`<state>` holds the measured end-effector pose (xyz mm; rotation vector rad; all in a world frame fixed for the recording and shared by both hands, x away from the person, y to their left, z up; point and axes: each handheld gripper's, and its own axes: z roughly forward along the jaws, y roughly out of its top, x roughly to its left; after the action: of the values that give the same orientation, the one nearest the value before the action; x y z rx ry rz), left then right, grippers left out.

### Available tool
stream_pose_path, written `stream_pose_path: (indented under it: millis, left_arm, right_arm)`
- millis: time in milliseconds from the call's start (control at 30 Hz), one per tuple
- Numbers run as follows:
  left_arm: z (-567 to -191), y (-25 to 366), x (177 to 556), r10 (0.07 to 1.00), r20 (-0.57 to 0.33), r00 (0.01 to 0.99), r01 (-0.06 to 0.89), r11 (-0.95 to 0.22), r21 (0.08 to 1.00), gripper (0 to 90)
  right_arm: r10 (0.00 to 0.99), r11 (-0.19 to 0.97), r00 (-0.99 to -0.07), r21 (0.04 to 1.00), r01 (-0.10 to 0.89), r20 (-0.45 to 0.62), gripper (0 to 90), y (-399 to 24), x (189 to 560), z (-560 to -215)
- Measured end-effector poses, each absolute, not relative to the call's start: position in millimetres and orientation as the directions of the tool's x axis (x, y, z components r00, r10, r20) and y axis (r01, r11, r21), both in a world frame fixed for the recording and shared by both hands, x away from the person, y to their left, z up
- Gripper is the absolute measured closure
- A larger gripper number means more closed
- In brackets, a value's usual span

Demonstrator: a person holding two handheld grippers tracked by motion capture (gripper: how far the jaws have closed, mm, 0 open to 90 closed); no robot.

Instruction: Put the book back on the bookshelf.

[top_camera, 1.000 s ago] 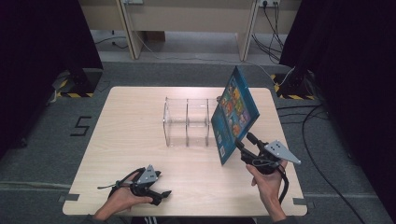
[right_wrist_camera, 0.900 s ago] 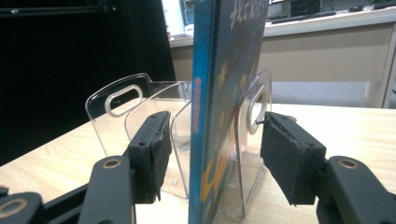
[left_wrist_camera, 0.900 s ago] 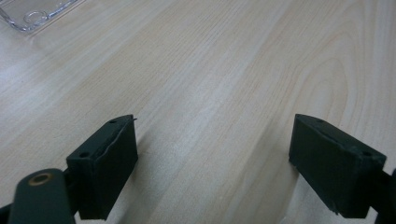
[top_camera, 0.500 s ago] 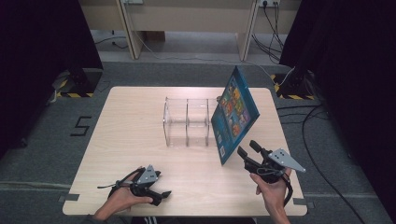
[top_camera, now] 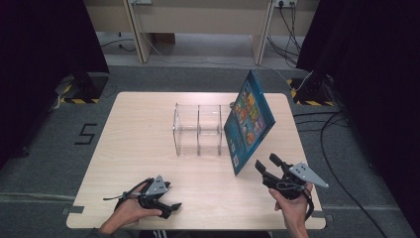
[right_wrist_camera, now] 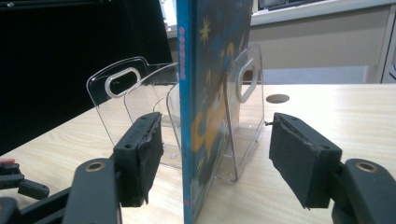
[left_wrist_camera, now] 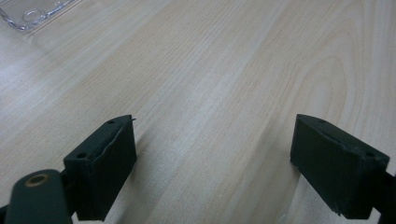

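Book: on edge, leaning left against rack, spine nearest, long axis running near-to-far (cover faces left).
Right gripper: jaws apart, just behind spine.
Left gripper: jaws apart, near-left on table.

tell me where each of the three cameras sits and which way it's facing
High view: fixed above the person's side, looking forward and down on the table; both hands, the left hand-held gripper and the right hand-held gripper show.
Left gripper view: rides on the left hand-held gripper, angled down at bare tabletop between its open jaws.
Right gripper view: rides on the right hand-held gripper, facing the blue book spine-on between its open jaws.
Shared: the clear rack appears in all three.
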<state>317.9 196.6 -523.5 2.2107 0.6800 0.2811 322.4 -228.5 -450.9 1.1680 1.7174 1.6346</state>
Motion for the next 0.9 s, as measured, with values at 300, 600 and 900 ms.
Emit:
stream_pose_path:
  millis: [300, 600, 900]
  left_arm:
    - [-523.5, 196.8, 317.8, 0.554, -0.019, 0.832, 0.380, -0.545, 0.748, 13.1]
    - [-523.7, 197.1, 317.7, 0.554, -0.018, 0.832, 0.378, -0.544, 0.749, 13.1]
    - [-523.8, 197.2, 317.6, 0.554, -0.018, 0.832, 0.378, -0.543, 0.750, 13.1]
  right_arm:
    - [0.830, -0.093, -0.513, 0.960, 0.262, 0.221, 29.7, -230.6, 316.9, -453.0]
    - [0.828, -0.095, -0.514, 0.960, 0.265, 0.224, 28.8, -234.7, 310.0, -454.7]
    - [0.828, -0.093, -0.514, 0.960, 0.265, 0.222, 28.6, -238.4, 303.6, -455.6]
